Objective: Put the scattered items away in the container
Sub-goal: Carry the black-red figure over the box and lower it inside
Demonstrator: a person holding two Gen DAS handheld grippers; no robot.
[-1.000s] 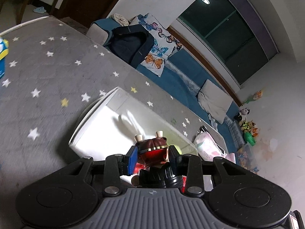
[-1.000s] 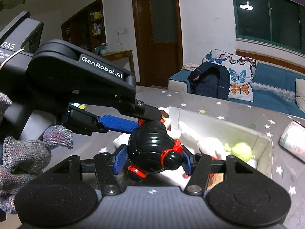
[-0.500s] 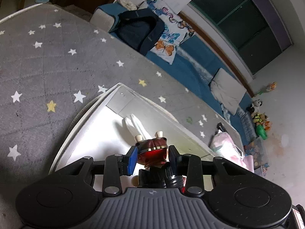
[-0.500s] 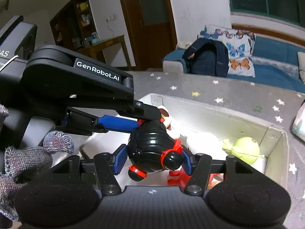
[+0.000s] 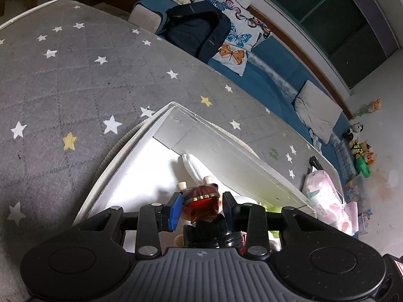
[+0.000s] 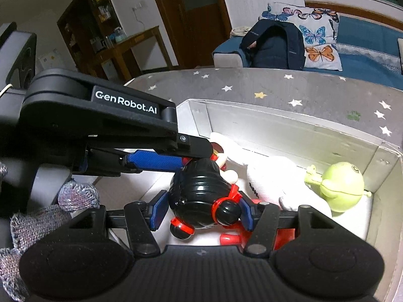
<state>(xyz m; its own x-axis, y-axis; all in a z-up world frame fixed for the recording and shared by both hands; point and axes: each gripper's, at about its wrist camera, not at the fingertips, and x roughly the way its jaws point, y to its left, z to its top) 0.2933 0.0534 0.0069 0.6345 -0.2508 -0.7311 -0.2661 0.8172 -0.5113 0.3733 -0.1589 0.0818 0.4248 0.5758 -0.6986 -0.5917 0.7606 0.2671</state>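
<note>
Doll (image 6: 201, 196) sits low centre in both views, pinched by my left gripper (image 5: 201, 202) at its body and my right gripper (image 6: 201, 210) at its hair, over the box (image 6: 289, 125) for release.
</note>
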